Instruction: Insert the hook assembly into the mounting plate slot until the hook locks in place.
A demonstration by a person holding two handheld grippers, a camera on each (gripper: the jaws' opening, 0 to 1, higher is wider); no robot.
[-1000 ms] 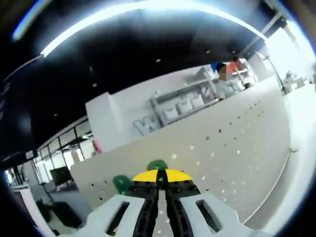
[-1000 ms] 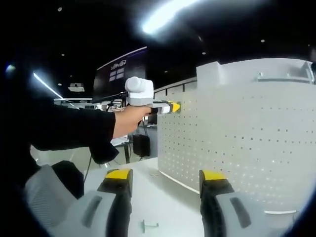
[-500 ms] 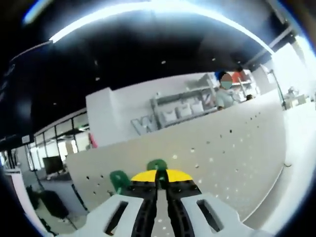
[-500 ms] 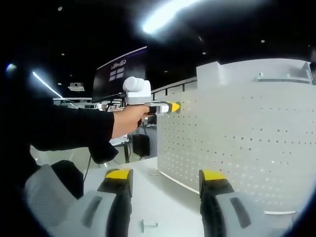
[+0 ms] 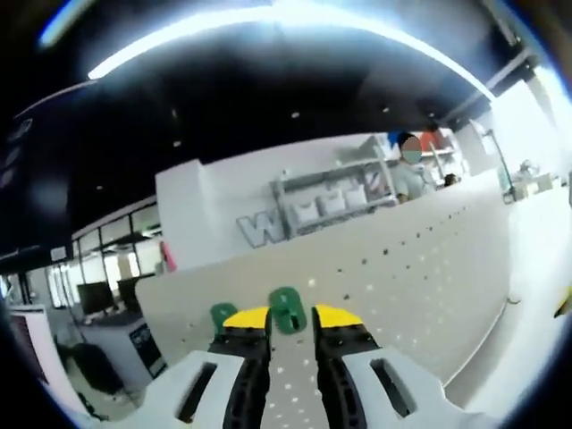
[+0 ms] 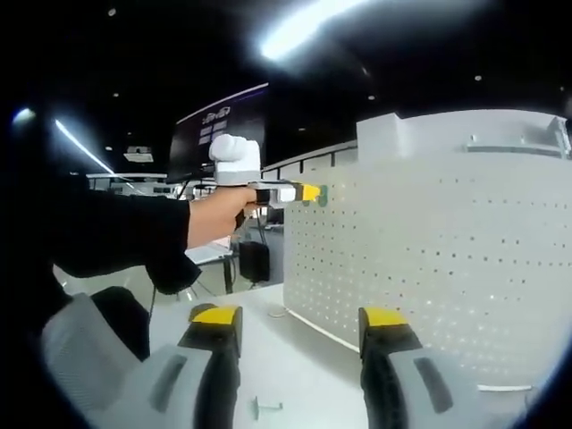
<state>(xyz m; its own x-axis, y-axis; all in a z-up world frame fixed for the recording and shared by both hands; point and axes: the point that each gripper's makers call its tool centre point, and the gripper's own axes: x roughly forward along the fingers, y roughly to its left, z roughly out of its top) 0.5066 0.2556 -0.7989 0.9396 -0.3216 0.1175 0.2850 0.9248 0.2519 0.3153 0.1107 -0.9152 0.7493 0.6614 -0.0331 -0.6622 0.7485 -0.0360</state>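
A dim hall with a strip light overhead, and a white bench [image 6: 295, 357] carrying an upright white pegboard [image 6: 447, 259]. High at the pegboard's near edge sits the green hook [image 5: 287, 309], pressed against the board. The left gripper [image 5: 290, 320] has its yellow-tipped jaws a little apart on either side of the hook, not clamping it. The right gripper [image 6: 299, 323] hangs low before the pegboard, jaws wide apart and empty. A small metal part [image 6: 264, 408] lies on the bench below.
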